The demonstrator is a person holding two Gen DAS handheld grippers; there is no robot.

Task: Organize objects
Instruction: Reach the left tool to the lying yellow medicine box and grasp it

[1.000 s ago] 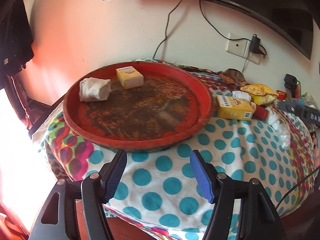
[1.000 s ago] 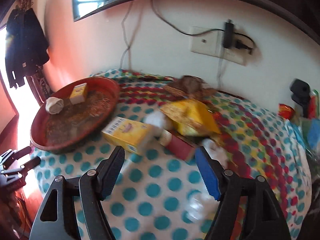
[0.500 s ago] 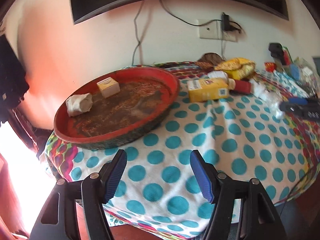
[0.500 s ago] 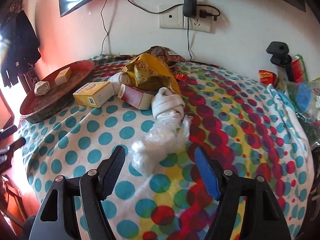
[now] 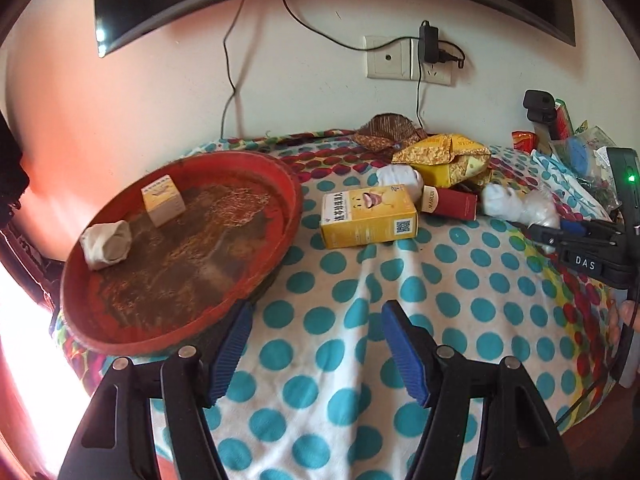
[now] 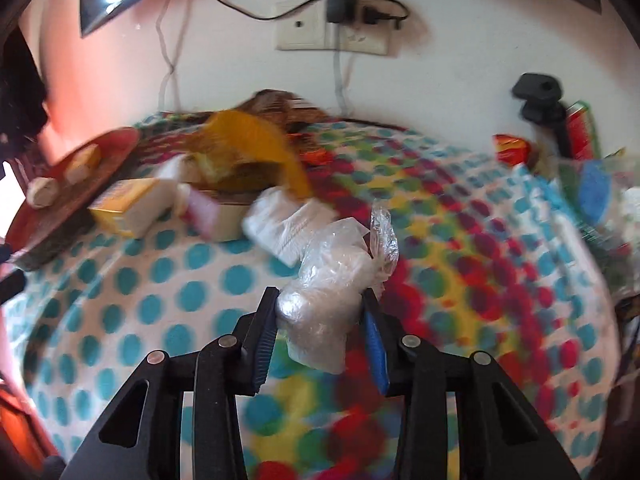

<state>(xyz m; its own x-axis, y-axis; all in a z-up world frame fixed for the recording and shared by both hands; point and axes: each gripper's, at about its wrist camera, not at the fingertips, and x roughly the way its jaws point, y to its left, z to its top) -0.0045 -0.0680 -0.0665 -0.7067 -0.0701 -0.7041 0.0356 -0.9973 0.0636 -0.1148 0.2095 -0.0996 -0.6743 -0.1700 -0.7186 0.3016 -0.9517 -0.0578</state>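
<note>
Right gripper closes on the plastic bag

Our right gripper point(image 6: 320, 320), wide apart half a second ago, has just been closing and now clamps the clear plastic bag point(image 6: 332, 280) on the dotted surface point(image 6: 200, 300); our left gripper point(image 5: 316, 356) hangs apart and empty beside the red tray point(image 5: 288, 184), likely the bag's destination.

the left wrist camera sits low behind its own left gripper point(image 5: 316, 354), whose fingers fill the bottom of the frame. it looks forward and down over the dotted cloth point(image 5: 460, 304) toward the wall, with the red tray point(image 5: 276, 240) close at the left. the right wrist camera looks the same way from behind the right gripper point(image 6: 320, 334), nearer to the cloth's middle. both views share the tray, the yellow box point(image 5: 368, 216) and the wall socket point(image 5: 390, 58); the right gripper also pokes in at the right edge of the left view.
</note>
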